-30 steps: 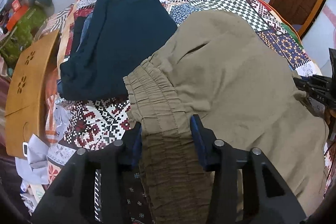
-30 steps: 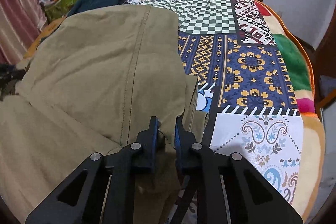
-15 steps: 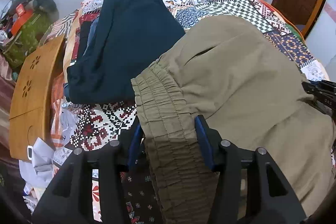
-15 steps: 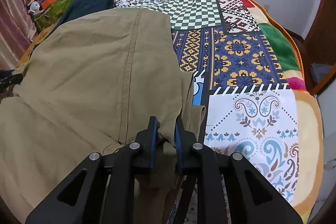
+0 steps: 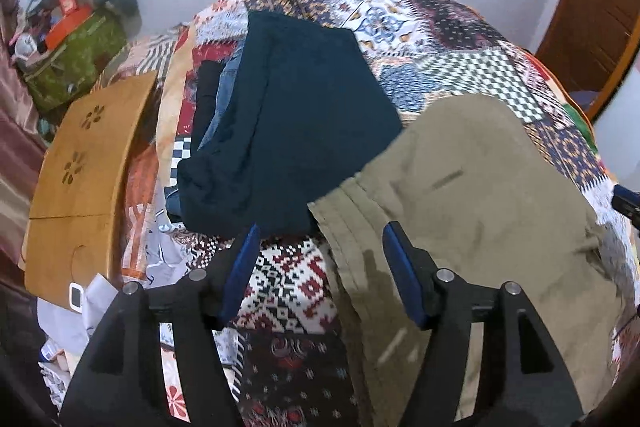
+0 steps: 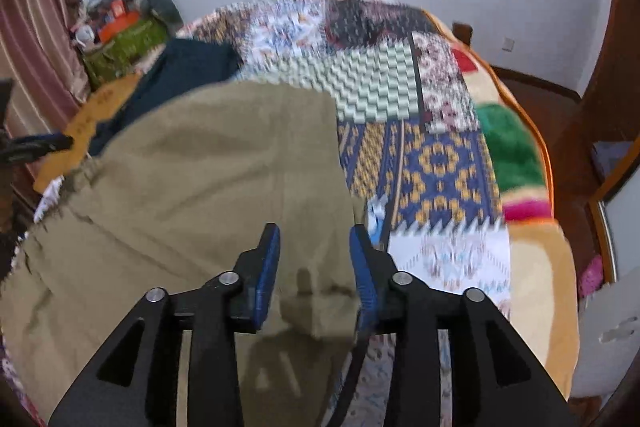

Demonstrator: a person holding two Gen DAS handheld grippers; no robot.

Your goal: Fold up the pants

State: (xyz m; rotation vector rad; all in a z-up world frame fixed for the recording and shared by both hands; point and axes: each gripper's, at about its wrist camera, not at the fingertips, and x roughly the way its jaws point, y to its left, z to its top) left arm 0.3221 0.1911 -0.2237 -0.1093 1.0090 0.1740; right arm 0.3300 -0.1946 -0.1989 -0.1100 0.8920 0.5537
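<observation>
The olive khaki pants (image 5: 480, 211) lie folded on the patchwork bedspread (image 5: 432, 39); they also fill the left of the right wrist view (image 6: 200, 187). My left gripper (image 5: 320, 267) is open and empty, above the elastic waistband edge and the bedspread beside it. My right gripper (image 6: 314, 259) is open and empty above the pants' right edge. The far gripper shows at the frame edge in each view (image 5: 628, 201) (image 6: 36, 145).
A stack of folded dark navy clothes (image 5: 296, 115) lies left of the pants. A wooden lap tray (image 5: 84, 171) sits at the bed's left side, a cluttered green box (image 5: 76, 63) behind it. A wooden door (image 5: 592, 11) stands at right.
Both grippers have opened and let go of the pants. Both have lifted and pulled back; the views are tilted up toward the wall.
</observation>
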